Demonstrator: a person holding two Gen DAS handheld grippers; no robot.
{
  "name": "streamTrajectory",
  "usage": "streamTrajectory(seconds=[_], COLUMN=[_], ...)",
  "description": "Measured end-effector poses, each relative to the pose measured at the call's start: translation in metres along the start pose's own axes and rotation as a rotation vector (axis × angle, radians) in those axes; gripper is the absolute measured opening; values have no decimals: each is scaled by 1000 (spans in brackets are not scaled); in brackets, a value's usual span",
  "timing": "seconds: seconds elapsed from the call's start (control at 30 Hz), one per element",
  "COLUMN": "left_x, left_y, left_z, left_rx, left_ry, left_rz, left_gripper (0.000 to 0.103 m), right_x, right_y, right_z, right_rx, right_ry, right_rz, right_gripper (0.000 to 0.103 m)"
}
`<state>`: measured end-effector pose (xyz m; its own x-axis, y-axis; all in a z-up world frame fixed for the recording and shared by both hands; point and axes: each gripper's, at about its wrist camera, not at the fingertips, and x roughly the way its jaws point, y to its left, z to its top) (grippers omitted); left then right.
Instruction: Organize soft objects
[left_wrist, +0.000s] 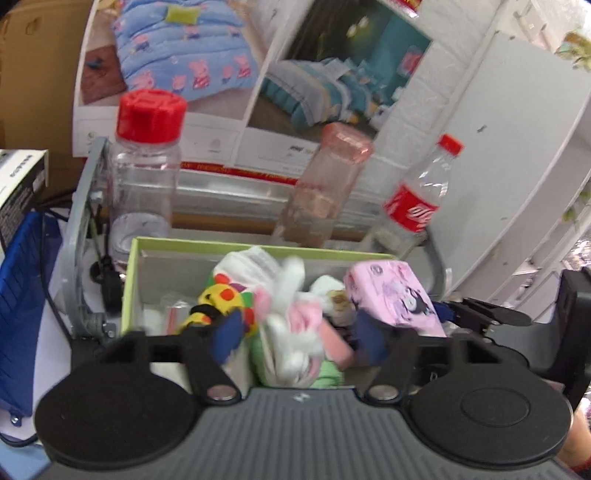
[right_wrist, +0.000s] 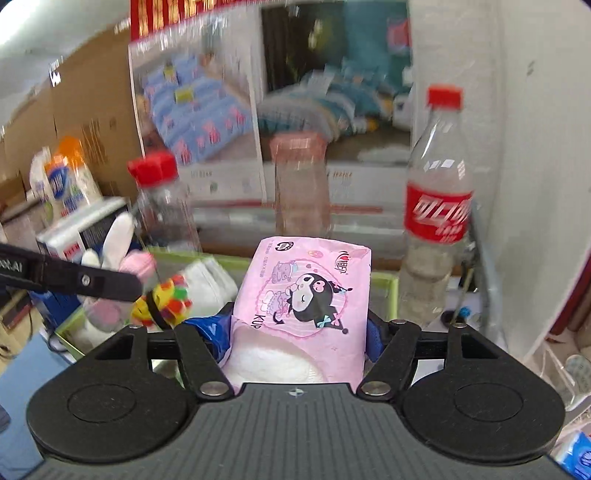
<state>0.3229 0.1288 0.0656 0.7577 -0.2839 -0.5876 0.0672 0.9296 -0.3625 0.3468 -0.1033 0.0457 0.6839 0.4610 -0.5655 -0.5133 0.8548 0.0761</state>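
A light green box (left_wrist: 129, 280) holds soft things: a white folded cloth (left_wrist: 255, 266), a yellow toy with coloured dots (left_wrist: 225, 295) and a white and pink bunny plush (left_wrist: 295, 328). My left gripper (left_wrist: 299, 339) hangs over the box, open. The blurred bunny lies between its blue pads (left_wrist: 227, 338), and I see neither pad pressing on it. My right gripper (right_wrist: 291, 336) is shut on a pink tissue pack (right_wrist: 306, 291) with a cartoon print, held tilted above the box's right side (right_wrist: 384, 291). In the right wrist view the left gripper's black finger (right_wrist: 74, 280) crosses in front of the bunny (right_wrist: 114, 236).
Behind the box stand a clear jar with a red lid (left_wrist: 147, 166), a pink bottle (left_wrist: 325, 184) and a cola bottle (left_wrist: 417, 199). A grey metal frame (left_wrist: 79, 221) curves around them. A bedding poster (left_wrist: 184, 55) lines the back, and a white cabinet (left_wrist: 517, 147) is at the right.
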Motion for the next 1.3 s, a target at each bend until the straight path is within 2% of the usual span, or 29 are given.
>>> streamTrajectory(seconds=[0.07,0.1,0.2,0.3,0.43,0.57,0.7,0.83,0.93,1.03,1.1,1.3], left_x=[0,-1,-10,-28,-64,-100,-127,-141,-148,-151,-152,-150], left_y=[4,7,15,18,29,45,63,77,83,89,94,105], left_z=[-2,-2,-4,-12,-37,-74,-116,-155,-182,-198,-204,-206], left_rx=[6,-1,-38,-32,-48,-85,-136,-217,-257,-263,-274,-297], left_ry=[-9,-10,-15,-29,-52,-74,-77,-64,-66,-51,-44,-55], left_rz=[25,24,26,48,74,123,203,244,299,364,396,418], left_gripper=[70,70,70,70,70,72,72,72,72,72,72,72], right_x=[13,14,-1,-22,-56,-98,-142,-179,-182,-163,-148,-117], right_y=[4,6,4,3,0,-10,-18,-24,-28,-31,-29,-25], right_z=[-3,-3,0,7,-1,-36,-83,-131,-163,-180,-183,-176], right_rx=[-22,-36,-13,10,46,73,91,153,216,275,273,228], right_ry=[67,68,-41,-137,-158,-98,-46,-37,-41,-23,-19,-36], right_rz=[-24,-28,-70,-93,-74,-104,-175,-245,-285,-304,-334,-390], right_gripper=[55,55,57,58,59,60,61,61,62,62,62,62])
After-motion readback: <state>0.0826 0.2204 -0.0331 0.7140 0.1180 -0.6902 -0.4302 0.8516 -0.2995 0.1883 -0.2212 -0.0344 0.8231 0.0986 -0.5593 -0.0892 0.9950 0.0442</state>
